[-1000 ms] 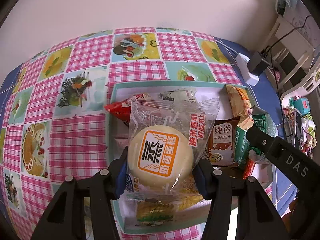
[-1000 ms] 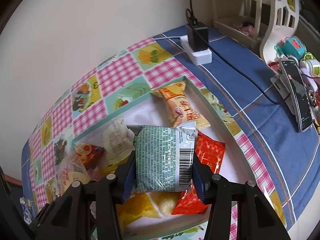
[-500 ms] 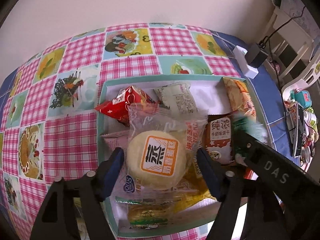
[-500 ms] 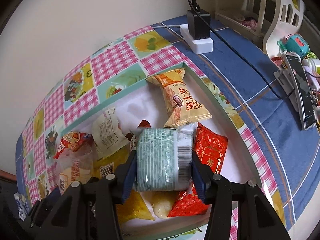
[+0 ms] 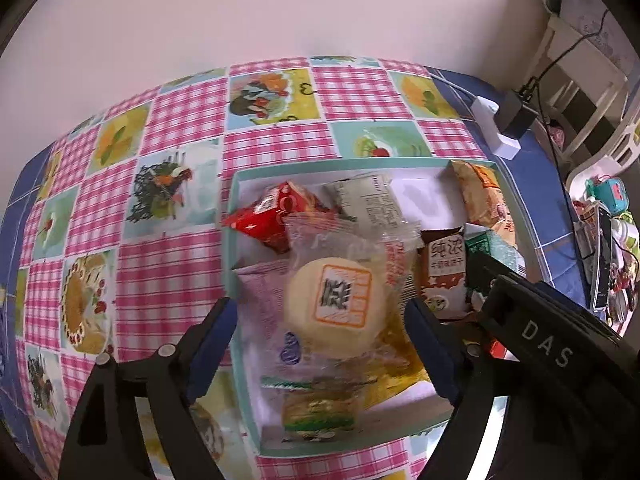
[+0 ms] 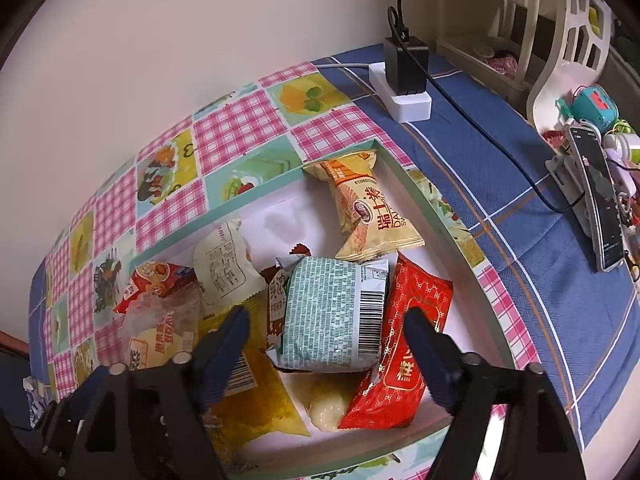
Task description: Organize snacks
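Note:
A shallow teal-rimmed tray (image 5: 230, 216) holds several snack packs. A round yellow cake in clear wrap (image 5: 338, 306) lies on the pile, between the spread fingers of my open left gripper (image 5: 324, 336). A green-and-white pack with a barcode (image 6: 334, 312) lies in the tray (image 6: 424, 208), between the spread fingers of my open right gripper (image 6: 326, 344). Around them lie a red pack (image 6: 404, 344), an orange-yellow pack (image 6: 368, 208), a white pack (image 6: 224, 264) and a small red pack (image 5: 276, 212). The right gripper's black body (image 5: 548, 340) shows in the left wrist view.
The tray sits on a pink checked tablecloth (image 5: 160, 280) against a wall. A white power strip with a black charger (image 6: 404, 80) and cable lie on the blue cloth to the right. A phone on a stand (image 6: 600, 196) and small items crowd the far right.
Both grippers have opened. The left has let go of the yellow cake and the right of the green-and-white pack; both packs now lie in the tray.

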Demonstrator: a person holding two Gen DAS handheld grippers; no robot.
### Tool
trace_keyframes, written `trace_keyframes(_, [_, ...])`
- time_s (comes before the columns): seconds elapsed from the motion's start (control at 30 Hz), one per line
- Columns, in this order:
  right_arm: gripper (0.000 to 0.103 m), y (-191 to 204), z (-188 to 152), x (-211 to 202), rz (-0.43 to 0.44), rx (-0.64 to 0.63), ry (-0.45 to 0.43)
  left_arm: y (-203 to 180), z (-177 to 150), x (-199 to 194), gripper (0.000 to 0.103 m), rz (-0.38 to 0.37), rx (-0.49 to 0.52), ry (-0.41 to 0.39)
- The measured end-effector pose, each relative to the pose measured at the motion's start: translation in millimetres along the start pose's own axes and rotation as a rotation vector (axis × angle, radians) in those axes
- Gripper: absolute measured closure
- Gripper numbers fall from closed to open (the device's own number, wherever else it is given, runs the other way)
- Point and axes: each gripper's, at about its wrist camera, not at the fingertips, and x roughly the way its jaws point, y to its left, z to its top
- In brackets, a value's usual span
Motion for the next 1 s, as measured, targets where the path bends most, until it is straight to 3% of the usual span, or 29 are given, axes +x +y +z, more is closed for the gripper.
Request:
trace_keyframes(0.23, [0.012,4.6,-5.0,-5.5,0.003,-0.017,-0.014,23.2,-4.5,-4.2,0.009,0.032,-0.072,0.008])
trace_keyframes(0.67, [0.012,19.4,-26.9,-21.0,0.01,-0.078,-0.029,68.5,-18.5,-12.6,0.006,0.108,-0.204,-0.015])
trace_keyframes(0.73, [0.01,21.6,-30.5,-25.1,0.016,-0.088,-0.037,71.9,-20.5,-16.1,0.006,0.091,-0.211,-0.023])
trace_keyframes(0.8, [0.001,22.2,-32.8,-28.6,0.011,-0.09,-0.045,72.6,-21.6,-20.0,0.005,0.072,-0.208,-0.033])
trace_keyframes(1.0, [0.0,19.3,-37.3,-36.5,0.016,-0.093,-0.056,75.1,-21.9,-31.4,0.005,0.058,-0.231,-0.081])
